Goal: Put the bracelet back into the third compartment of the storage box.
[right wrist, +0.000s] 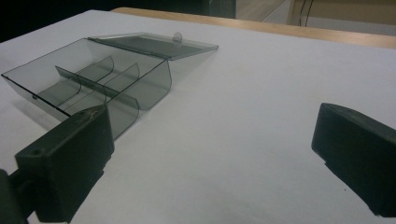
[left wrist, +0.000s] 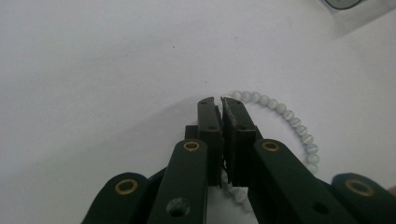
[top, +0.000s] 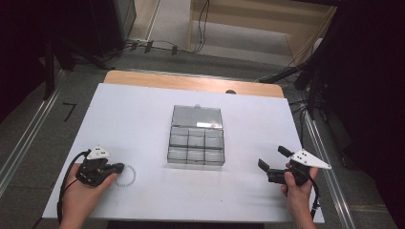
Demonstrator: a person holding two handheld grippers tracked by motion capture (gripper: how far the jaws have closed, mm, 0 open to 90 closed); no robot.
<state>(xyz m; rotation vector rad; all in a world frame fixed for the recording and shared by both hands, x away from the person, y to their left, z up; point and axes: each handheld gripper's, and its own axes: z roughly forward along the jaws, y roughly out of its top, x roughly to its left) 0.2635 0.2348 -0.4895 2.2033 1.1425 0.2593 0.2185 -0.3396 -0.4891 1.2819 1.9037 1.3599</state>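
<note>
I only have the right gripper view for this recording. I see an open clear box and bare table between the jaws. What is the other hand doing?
Observer: The left hand-held gripper is down on a white bead bracelet, jaws closed on the strand.
Operator: Where is that bracelet relative to the box?
Observer: In the high view it lies at the table's near left, well apart from the compartment box.
Operator: Anything in the box yet?
Observer: From above, its six compartments look empty, lid folded back.
</note>
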